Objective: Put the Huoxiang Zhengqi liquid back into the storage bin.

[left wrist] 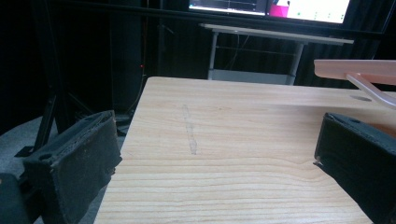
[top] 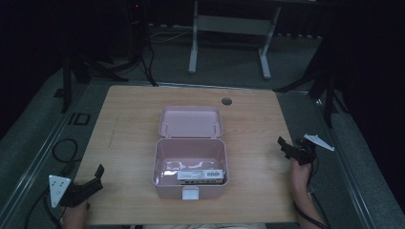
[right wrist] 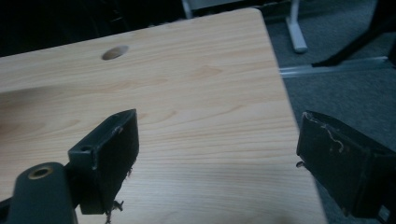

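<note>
A pink plastic box (top: 162, 183) stands open at the middle of the wooden table (top: 124, 124), its lid (top: 190, 121) folded back flat behind it. A small white labelled carton (top: 200, 175) lies inside against the front wall, above the white latch (top: 190, 192). My left gripper (top: 98, 179) is held at the table's front left corner, left of the box. Its jaws are wide apart and open (left wrist: 217, 135) over bare wood, with the lid's edge (left wrist: 355, 69) at the upper right. My right gripper (top: 285, 148) hovers at the table's right edge, open (right wrist: 217, 130), holding nothing.
A round cable hole (top: 226, 101) (right wrist: 114, 52) sits near the table's far edge. A faint pencil mark (left wrist: 189, 130) runs along the left part of the table. Behind the table stands a desk frame (top: 193, 43). Cables (top: 64, 150) lie on the floor at left.
</note>
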`<state>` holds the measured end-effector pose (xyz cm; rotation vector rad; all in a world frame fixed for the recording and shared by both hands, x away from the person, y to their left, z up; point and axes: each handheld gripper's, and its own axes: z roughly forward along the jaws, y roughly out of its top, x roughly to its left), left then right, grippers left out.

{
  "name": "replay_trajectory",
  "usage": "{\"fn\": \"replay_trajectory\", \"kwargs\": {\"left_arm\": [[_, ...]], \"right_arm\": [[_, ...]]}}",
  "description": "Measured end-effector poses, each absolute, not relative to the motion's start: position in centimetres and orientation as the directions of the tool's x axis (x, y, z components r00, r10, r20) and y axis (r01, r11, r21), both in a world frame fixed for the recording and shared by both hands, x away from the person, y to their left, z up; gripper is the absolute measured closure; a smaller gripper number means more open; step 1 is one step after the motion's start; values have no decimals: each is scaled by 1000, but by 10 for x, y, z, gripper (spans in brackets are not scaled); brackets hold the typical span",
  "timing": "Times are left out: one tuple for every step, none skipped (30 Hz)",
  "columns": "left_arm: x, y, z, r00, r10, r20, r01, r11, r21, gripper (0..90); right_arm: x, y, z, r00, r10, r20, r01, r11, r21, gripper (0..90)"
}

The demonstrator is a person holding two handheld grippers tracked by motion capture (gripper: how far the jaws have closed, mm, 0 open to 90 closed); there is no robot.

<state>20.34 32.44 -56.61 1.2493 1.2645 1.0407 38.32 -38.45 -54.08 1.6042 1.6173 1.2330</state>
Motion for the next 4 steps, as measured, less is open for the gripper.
{"fn": "replay_trajectory", "kwargs": {"left_arm": [[203,324,-566,71,993,-92,101,84,991,2],[203,324,-566,71,993,-91,102,84,991,2],[203,324,-566,71,993,-91,102,84,991,2],[203,324,-566,72,993,-91,101,84,991,2]], "right_arm": [[384,-385,-541,-135,966,218,470,-131,873,127],[384,-386,-541,-134,966,221,474,-133,870,127],[384,-386,-541,-134,966,221,474,-133,870,127],[384,-387,-541,-126,968,217,478,-132,868,127]]}}
